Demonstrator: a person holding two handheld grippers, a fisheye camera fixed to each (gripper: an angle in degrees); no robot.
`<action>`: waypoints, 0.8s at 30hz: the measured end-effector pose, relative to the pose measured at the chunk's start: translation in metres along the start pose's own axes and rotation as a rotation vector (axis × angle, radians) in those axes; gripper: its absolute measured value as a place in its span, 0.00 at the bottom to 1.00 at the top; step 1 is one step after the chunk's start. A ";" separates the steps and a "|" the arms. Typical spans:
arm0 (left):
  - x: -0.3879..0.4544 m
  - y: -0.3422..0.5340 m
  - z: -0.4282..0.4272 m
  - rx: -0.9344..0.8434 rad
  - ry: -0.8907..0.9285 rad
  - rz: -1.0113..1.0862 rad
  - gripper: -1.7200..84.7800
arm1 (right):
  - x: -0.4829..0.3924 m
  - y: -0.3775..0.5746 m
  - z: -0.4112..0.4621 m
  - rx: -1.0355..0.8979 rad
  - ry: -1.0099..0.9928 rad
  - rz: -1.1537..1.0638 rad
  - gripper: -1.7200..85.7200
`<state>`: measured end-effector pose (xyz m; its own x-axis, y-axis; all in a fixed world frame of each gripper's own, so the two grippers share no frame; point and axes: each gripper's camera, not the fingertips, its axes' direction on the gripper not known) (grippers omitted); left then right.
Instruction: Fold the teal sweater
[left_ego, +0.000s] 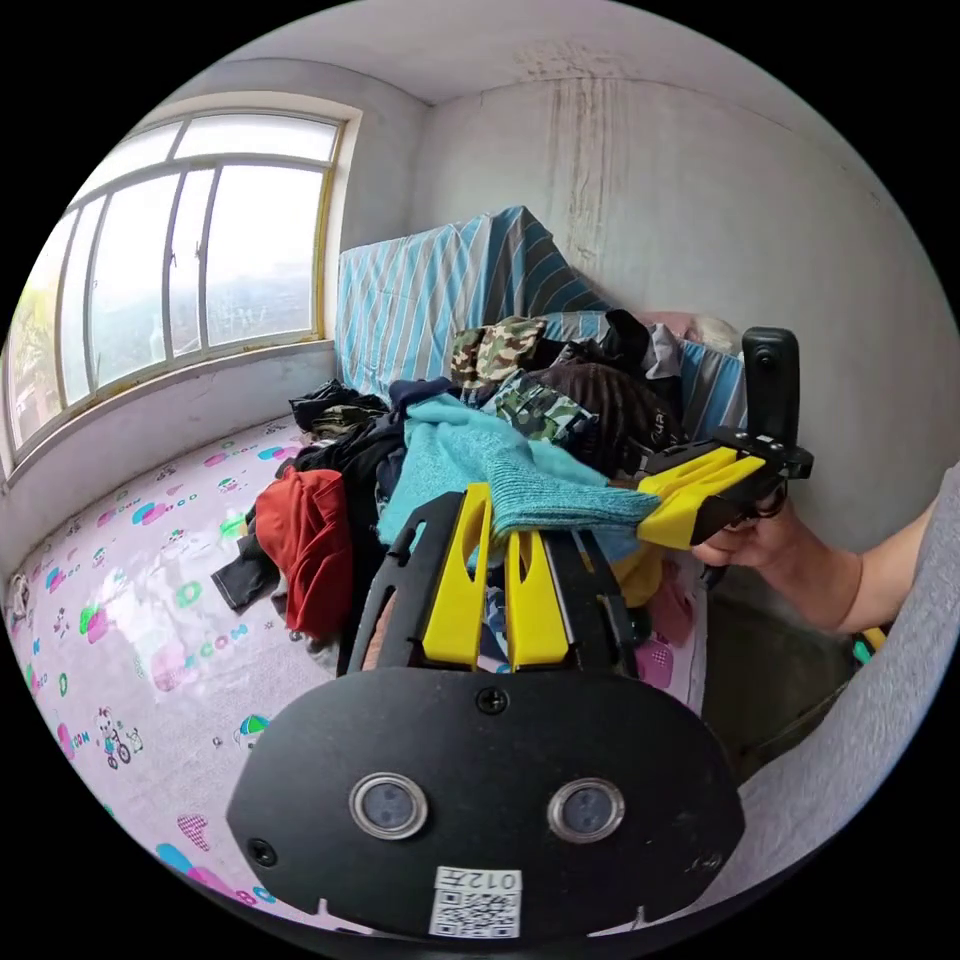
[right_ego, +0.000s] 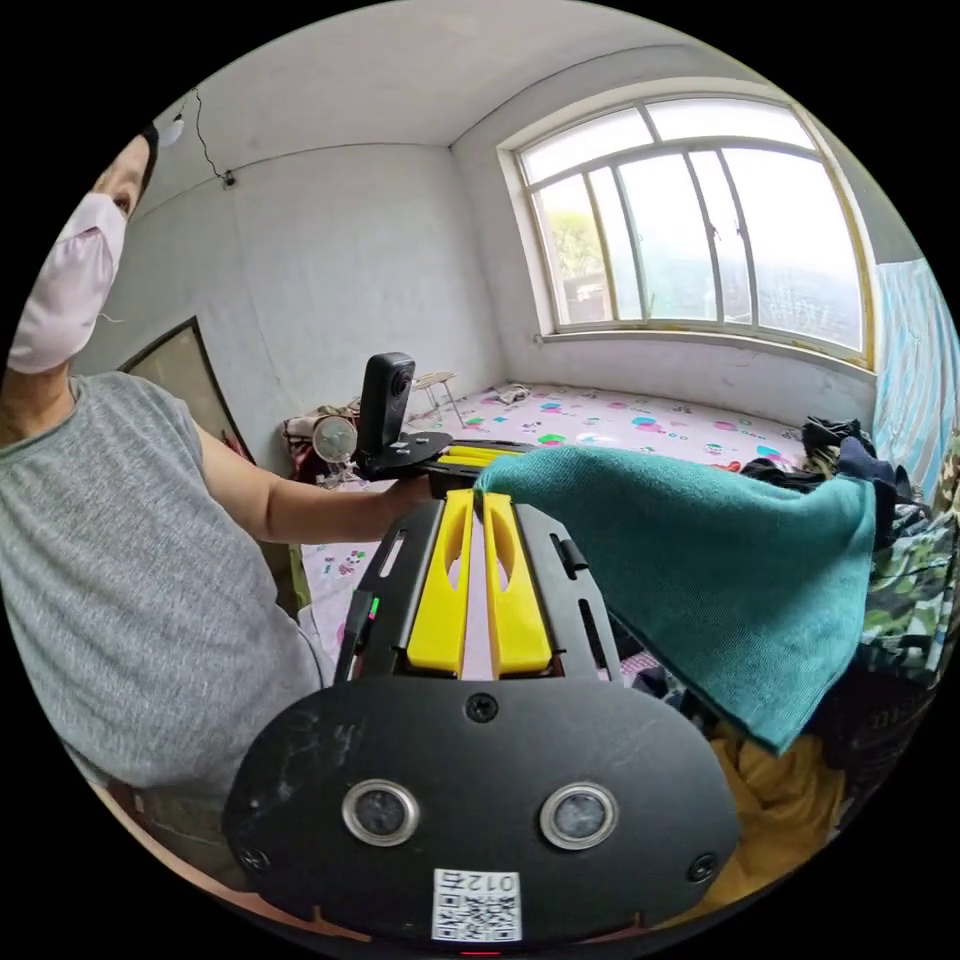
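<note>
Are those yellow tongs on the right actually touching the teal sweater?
Touching. In the left gripper view the right gripper has its yellow jaws closed over the edge of the teal sweater.

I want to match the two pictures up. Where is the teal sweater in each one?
Left gripper view: the teal sweater sits mid-picture, stretched between the left tool and the right tool.
Right gripper view: the sweater hangs right of centre, from the right tool.
Shared landmark: the big window.
</note>
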<state>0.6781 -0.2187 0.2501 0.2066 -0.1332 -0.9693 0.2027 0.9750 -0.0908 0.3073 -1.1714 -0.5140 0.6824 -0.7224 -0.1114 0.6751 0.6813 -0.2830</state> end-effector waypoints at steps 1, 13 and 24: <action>-0.004 0.012 -0.031 0.004 0.006 -0.035 0.01 | -0.009 0.001 0.007 0.002 -0.027 0.000 0.01; -0.087 0.188 -0.329 -0.064 -0.093 -0.577 0.01 | -0.074 0.084 0.163 -0.221 0.079 0.128 0.02; -0.096 0.254 -0.488 -0.001 -0.327 -0.848 0.01 | 0.069 0.168 0.321 -0.604 0.235 0.410 0.19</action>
<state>0.2425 0.1285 0.2083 0.2502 -0.8500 -0.4636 0.4095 0.5268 -0.7448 0.5580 -1.0688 -0.2634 0.7222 -0.4778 -0.5002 0.0640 0.7661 -0.6395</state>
